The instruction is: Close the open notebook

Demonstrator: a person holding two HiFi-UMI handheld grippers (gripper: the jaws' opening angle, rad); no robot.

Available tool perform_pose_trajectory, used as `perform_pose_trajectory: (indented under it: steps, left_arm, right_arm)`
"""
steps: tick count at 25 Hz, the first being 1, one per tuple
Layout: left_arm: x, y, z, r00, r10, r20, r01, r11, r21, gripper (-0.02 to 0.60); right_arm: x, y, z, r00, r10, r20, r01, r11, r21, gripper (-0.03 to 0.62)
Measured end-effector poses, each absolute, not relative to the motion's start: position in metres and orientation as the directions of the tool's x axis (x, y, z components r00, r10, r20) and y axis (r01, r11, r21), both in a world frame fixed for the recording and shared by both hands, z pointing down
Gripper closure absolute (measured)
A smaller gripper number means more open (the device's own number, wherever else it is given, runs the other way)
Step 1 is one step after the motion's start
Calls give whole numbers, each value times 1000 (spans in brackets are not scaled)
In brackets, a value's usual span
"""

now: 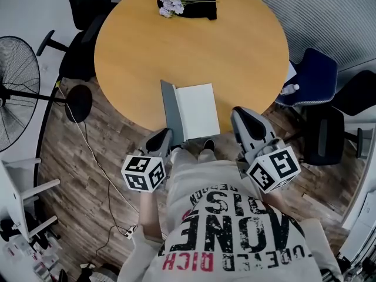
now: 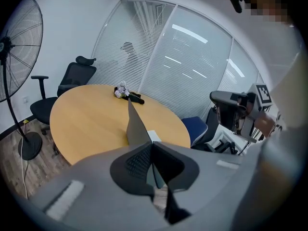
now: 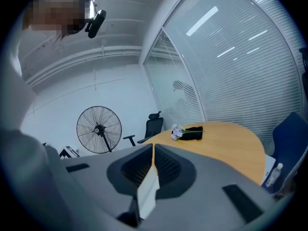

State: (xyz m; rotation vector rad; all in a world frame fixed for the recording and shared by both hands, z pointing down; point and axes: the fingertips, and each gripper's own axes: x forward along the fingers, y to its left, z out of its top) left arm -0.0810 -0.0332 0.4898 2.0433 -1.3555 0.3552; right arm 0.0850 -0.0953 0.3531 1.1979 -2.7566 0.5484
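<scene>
The notebook (image 1: 197,107) lies at the near edge of the round wooden table (image 1: 135,57), its white page facing up. Its grey cover (image 1: 169,113) stands raised along the left side. My left gripper (image 1: 166,135) is at the cover's near corner. In the left gripper view the jaws (image 2: 152,144) are shut on the cover (image 2: 136,124), which rises edge-on straight ahead, with the white page (image 2: 155,136) to its right. My right gripper (image 1: 239,115) hovers right of the notebook, apart from it. Its jaws (image 3: 153,147) are shut; a white strip shows in the gap below the tips.
A bunch of pale flowers on a black object (image 1: 185,4) lies at the table's far side. A standing fan (image 1: 14,81) is on the left. A black chair (image 1: 82,16) stands far left, a blue chair (image 1: 311,75) with a bottle (image 1: 289,89) at the right.
</scene>
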Motion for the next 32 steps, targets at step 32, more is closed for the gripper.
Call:
perform_pose_trajectory:
  steps: [32]
  left_arm:
    - [-48,-38,486,461,-723,514,-872,-263,414,563]
  right_arm:
    - [102,-89,348,-676,-706,211,-734,621,-276,574]
